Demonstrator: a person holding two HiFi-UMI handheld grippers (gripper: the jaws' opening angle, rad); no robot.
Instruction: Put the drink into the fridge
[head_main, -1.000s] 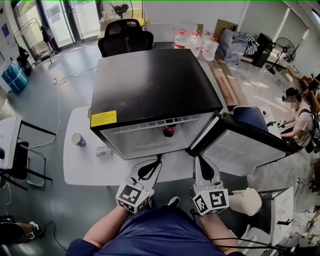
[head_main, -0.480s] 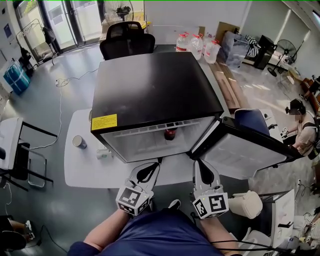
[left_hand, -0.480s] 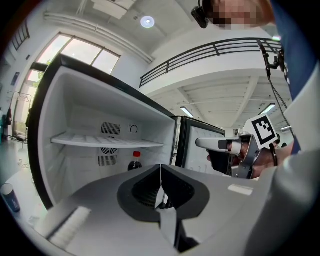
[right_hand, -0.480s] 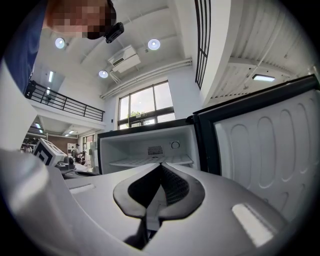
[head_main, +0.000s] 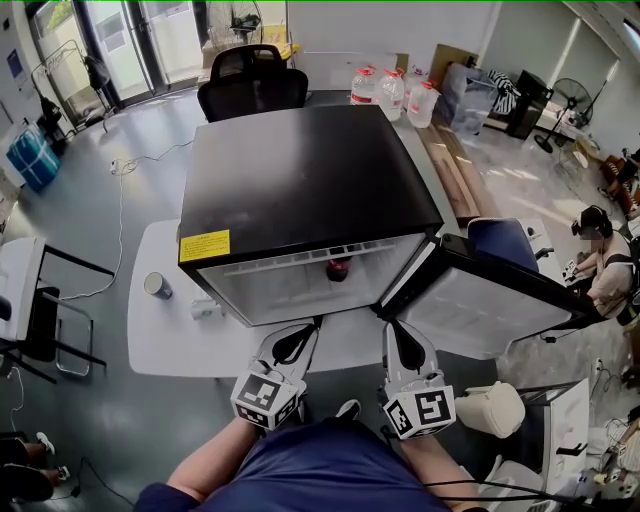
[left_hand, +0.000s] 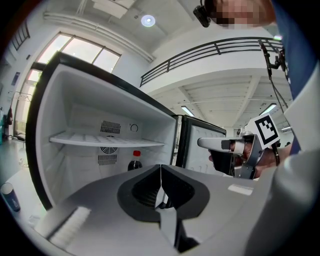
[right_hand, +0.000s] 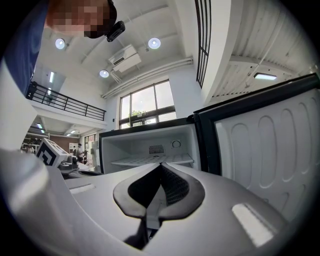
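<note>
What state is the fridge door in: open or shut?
Open. The door stands swung out rightward; the bottle shows inside the fridge.

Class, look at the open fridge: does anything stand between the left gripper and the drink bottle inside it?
Nothing visible does. The drink bottle stands on the fridge floor, below the shelf. The door stands open at the right. The left gripper, jaws shut and empty, faces the bottle across open space.

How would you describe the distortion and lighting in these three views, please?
Head view: wide lens bows the fridge; even daylight. Left gripper view: dark round border, bottle sharp, window bright. Right gripper view: same border, ceiling lamps glare.
</note>
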